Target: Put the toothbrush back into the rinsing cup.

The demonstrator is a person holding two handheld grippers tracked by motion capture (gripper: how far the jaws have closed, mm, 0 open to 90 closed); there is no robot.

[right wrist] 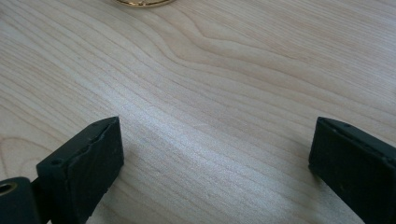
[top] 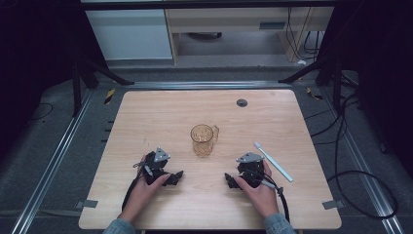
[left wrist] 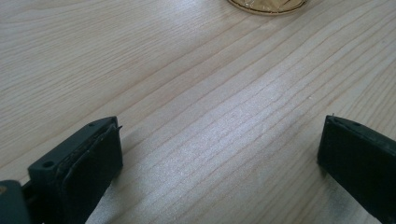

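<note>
High view, mug (top: 203,140) mid-table (top: 160,109), both tools wide open

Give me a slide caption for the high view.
Two open hand-held grippers, left and right, rest on a wooden table near an amber glass mug.

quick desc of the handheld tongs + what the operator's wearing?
The left black two-jaw tongs and the right black two-jaw tongs match: blocky matte bodies, flat rectangular jaws with small screw holes, a grey three-cornered plate on top, and a black cable trailing back. The person wears blue denim-like sleeves.
</note>
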